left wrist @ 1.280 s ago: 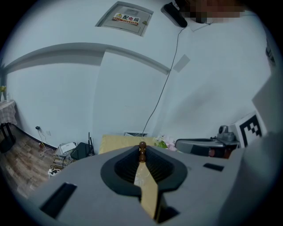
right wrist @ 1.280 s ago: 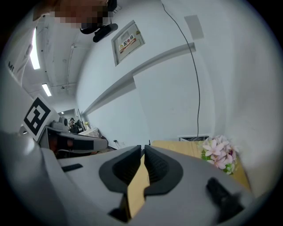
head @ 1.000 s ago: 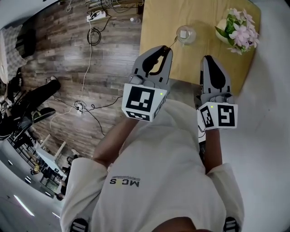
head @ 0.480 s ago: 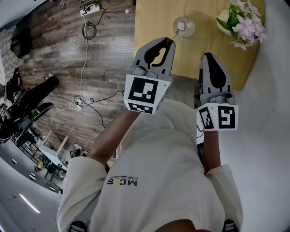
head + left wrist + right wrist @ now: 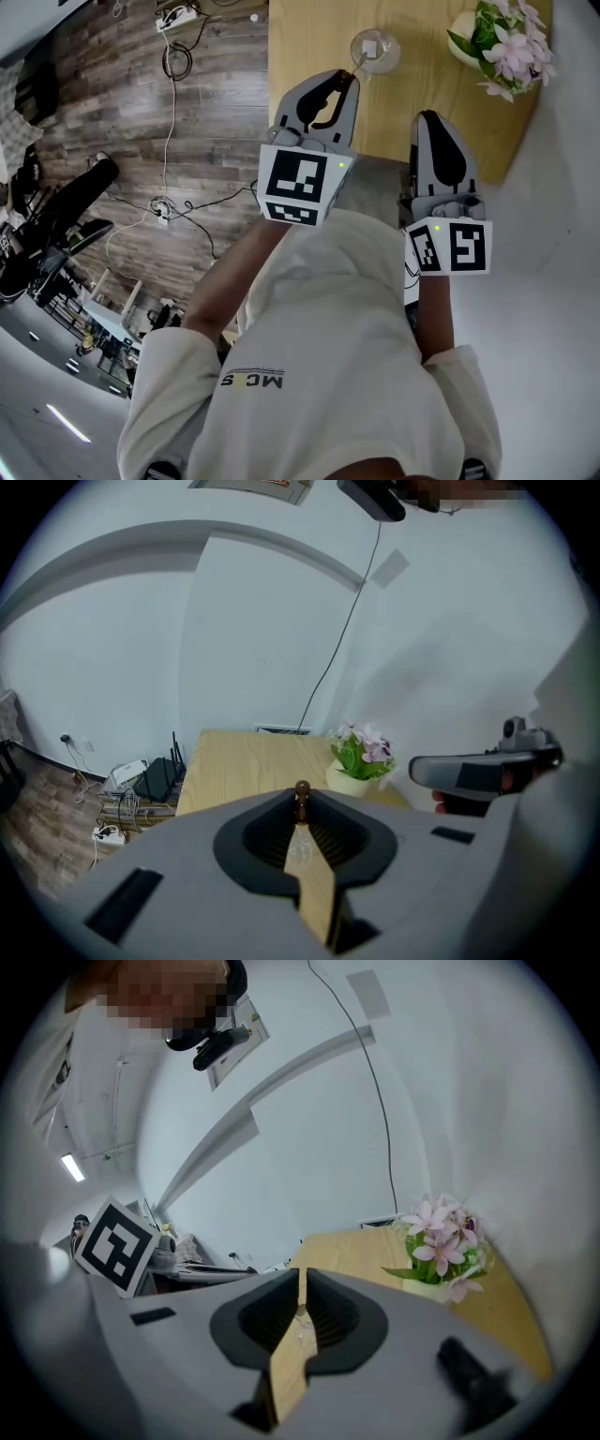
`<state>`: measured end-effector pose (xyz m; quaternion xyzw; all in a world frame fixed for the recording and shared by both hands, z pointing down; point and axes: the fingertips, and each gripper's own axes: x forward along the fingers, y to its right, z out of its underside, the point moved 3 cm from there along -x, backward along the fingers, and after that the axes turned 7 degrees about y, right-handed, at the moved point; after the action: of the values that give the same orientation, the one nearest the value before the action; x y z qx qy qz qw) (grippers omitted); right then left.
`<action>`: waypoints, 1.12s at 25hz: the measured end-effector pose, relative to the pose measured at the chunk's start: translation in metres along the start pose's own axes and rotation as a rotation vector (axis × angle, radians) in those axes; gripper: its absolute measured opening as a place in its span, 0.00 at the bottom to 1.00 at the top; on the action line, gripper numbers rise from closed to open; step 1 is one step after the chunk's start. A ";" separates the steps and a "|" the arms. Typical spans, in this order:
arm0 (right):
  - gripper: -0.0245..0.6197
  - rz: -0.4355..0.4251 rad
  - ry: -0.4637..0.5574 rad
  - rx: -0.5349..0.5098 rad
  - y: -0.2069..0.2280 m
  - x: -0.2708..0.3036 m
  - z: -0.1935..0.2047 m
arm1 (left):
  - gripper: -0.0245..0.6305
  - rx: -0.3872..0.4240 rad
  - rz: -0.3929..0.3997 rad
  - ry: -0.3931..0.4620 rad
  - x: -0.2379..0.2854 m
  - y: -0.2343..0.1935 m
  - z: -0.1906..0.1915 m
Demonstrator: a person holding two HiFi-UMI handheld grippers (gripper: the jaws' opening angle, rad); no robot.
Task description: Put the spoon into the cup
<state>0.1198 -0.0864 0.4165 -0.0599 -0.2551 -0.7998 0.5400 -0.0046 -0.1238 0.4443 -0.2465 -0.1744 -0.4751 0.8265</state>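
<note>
In the head view my left gripper point(image 5: 347, 81) hovers over the near part of the wooden table point(image 5: 309, 47), shut on a thin brown spoon point(image 5: 359, 72). The spoon's free end pokes out toward a clear glass cup point(image 5: 375, 50) and stops just beside its rim. In the left gripper view the spoon's brown knob point(image 5: 302, 791) stands up between the tips of that gripper point(image 5: 302, 806). My right gripper point(image 5: 430, 119) hangs at the table's near edge, right of the cup, jaws together with nothing in them. The right gripper view shows the same gripper point(image 5: 300, 1283) with only a sliver of table between its tips.
A white pot of pink flowers point(image 5: 502, 47) stands at the table's far right, also visible as the flower pot point(image 5: 361, 761) and the flower pot point(image 5: 436, 1251). Cables and a power strip point(image 5: 178, 17) lie on the wood floor to the left. A white wall backs the table.
Both grippers have sunk a little toward the table, the left one more. The spoon stays in the left jaws, its free end slightly nearer the cup.
</note>
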 end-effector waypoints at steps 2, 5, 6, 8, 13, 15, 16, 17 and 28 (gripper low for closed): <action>0.10 0.008 0.000 0.005 0.002 0.001 0.001 | 0.11 0.001 -0.001 -0.003 0.004 -0.002 0.002; 0.10 0.021 -0.005 0.007 0.005 0.002 0.003 | 0.11 -0.004 -0.001 -0.007 0.010 -0.004 0.006; 0.10 0.024 -0.008 0.007 0.006 0.003 0.003 | 0.11 -0.006 -0.002 -0.008 0.011 -0.005 0.008; 0.10 0.030 -0.011 0.010 0.007 0.005 0.005 | 0.11 -0.007 -0.003 -0.009 0.015 -0.008 0.011; 0.10 0.043 -0.013 0.016 0.009 0.006 0.011 | 0.11 -0.001 0.001 -0.007 0.024 -0.009 0.015; 0.10 0.047 -0.017 0.018 0.008 0.004 0.013 | 0.11 -0.001 0.003 -0.008 0.025 -0.008 0.018; 0.10 0.049 -0.019 0.018 0.008 0.004 0.014 | 0.11 -0.002 0.005 -0.008 0.026 -0.008 0.019; 0.10 0.052 -0.021 0.017 0.007 0.003 0.015 | 0.11 -0.004 0.006 -0.007 0.026 -0.009 0.020; 0.10 0.070 -0.023 0.005 0.015 0.000 0.027 | 0.11 -0.006 0.010 0.013 0.036 -0.009 0.030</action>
<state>0.1279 -0.0781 0.4447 -0.0767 -0.2612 -0.7791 0.5647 0.0035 -0.1356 0.4902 -0.2465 -0.1663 -0.4731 0.8293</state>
